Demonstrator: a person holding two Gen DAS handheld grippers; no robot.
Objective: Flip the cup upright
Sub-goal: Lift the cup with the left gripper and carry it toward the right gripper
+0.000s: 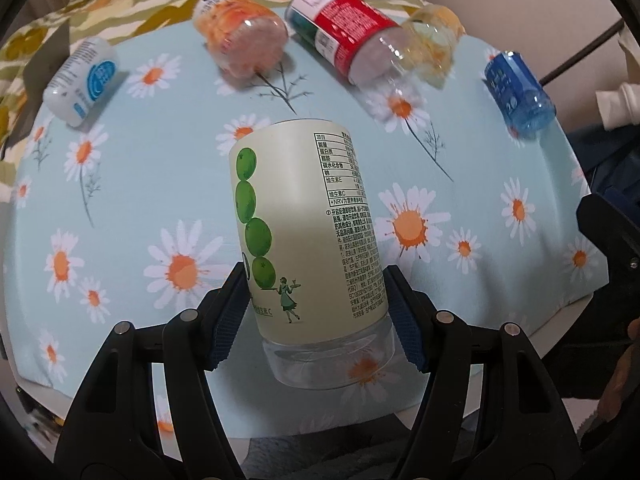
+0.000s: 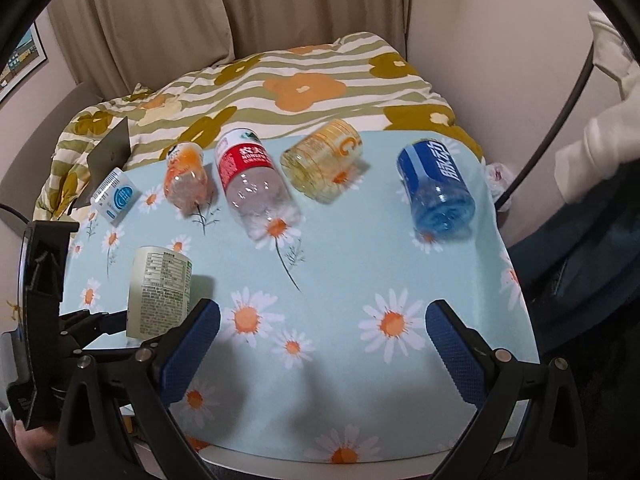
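Observation:
A cream cup (image 1: 308,236) with green dots and printed text, cut from a bottle, has a clear end toward the camera. My left gripper (image 1: 316,316) is shut on it near that clear end and holds it tilted over the daisy tablecloth (image 1: 140,184). In the right wrist view the same cup (image 2: 160,292) shows at the left, with the left gripper's fingers (image 2: 100,322) beside it. My right gripper (image 2: 320,344) is open and empty above the cloth (image 2: 340,264).
Several bottle cups lie on their sides at the back: white-blue (image 2: 116,196), orange (image 2: 186,178), red-labelled (image 2: 252,184), yellow (image 2: 322,160), blue (image 2: 438,188). A striped flowered blanket (image 2: 304,80) lies behind the table. Curtains hang beyond. The table's front edge is near.

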